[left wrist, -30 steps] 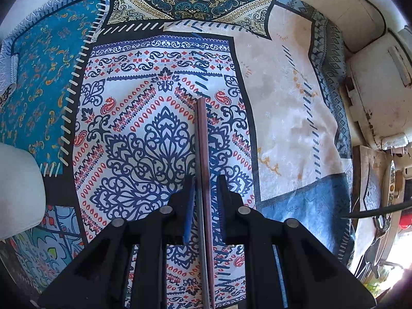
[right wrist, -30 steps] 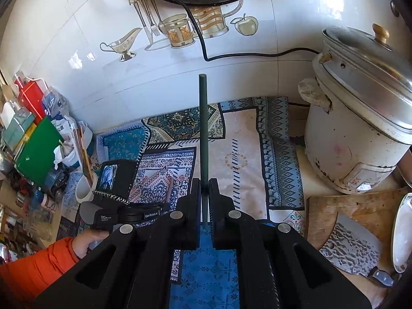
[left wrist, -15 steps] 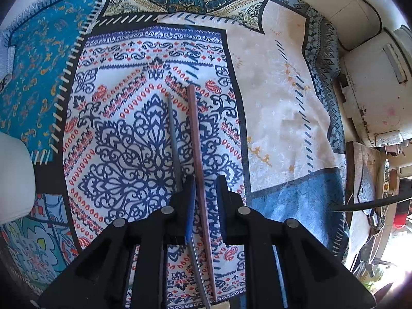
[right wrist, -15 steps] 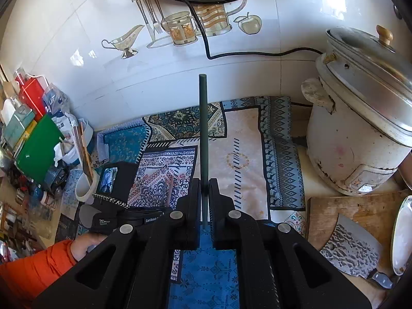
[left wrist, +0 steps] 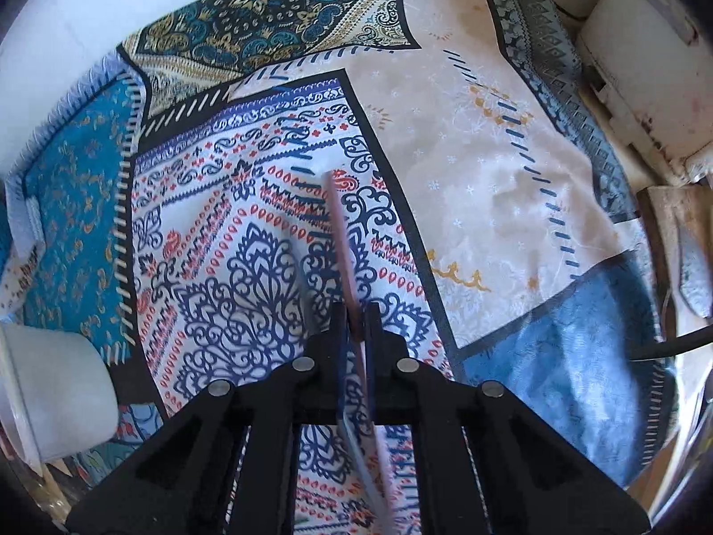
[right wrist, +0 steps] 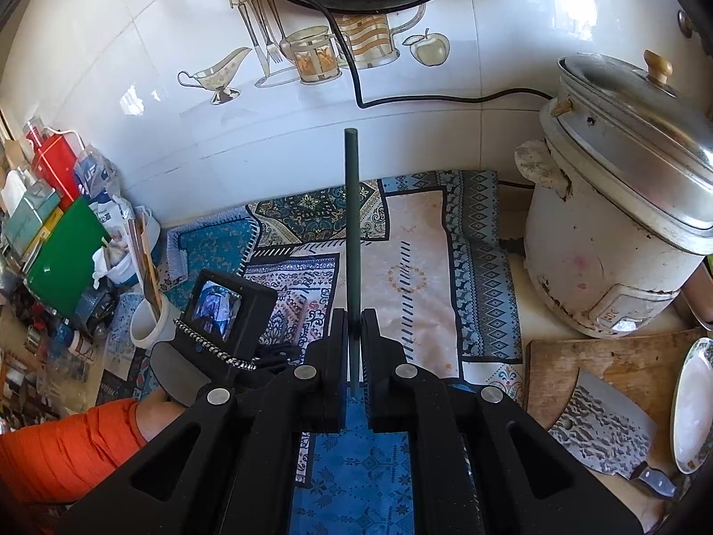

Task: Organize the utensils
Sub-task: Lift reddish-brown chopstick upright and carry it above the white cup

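My left gripper (left wrist: 356,312) is shut on a reddish-brown chopstick (left wrist: 341,240) that sticks forward above the patterned cloth (left wrist: 249,267). My right gripper (right wrist: 352,316) is shut on a dark green chopstick (right wrist: 352,205) that points up toward the tiled wall. The left gripper with its small screen (right wrist: 223,312) shows in the right wrist view, low over the cloth. A white utensil cup (right wrist: 149,321) holding wooden chopsticks stands at the cloth's left edge; it also shows in the left wrist view (left wrist: 58,383).
A white rice cooker (right wrist: 615,223) stands at the right. A wooden cutting board (right wrist: 601,370) with a cleaver (right wrist: 601,432) and a white plate (right wrist: 690,401) lie at front right. Boxes and bottles (right wrist: 49,223) crowd the left. A black cable (right wrist: 423,98) runs along the wall.
The left gripper has swung and tilted, so the cloth shifted in its view and the white cup came nearer. The grey shadow line beside the brown chopstick has blurred. The right gripper barely moved.
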The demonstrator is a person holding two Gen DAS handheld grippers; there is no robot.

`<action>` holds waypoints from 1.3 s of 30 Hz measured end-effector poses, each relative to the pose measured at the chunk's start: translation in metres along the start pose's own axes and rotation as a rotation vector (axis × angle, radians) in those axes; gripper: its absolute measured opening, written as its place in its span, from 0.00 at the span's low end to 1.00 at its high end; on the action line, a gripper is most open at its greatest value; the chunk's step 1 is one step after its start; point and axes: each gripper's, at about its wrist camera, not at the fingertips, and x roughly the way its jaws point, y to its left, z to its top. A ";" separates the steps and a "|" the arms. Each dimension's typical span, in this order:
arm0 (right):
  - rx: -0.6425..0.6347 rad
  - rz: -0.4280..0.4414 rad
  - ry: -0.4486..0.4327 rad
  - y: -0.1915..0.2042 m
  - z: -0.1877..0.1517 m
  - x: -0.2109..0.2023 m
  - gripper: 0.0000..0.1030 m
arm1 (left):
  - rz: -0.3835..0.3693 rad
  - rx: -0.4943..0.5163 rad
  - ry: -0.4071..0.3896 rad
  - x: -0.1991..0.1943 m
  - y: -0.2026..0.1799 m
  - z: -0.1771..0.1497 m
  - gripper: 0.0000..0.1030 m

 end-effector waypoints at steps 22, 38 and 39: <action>-0.163 0.112 -0.094 0.108 0.042 0.001 0.05 | -0.088 -0.204 -0.485 -0.221 0.123 -0.047 0.04; -0.235 0.248 -0.099 0.208 0.065 0.031 0.05 | -0.012 -0.327 -0.745 -0.287 0.220 -0.042 0.04; -0.235 0.253 -0.094 0.212 0.064 0.034 0.05 | -0.009 -0.328 -0.757 -0.286 0.223 -0.040 0.04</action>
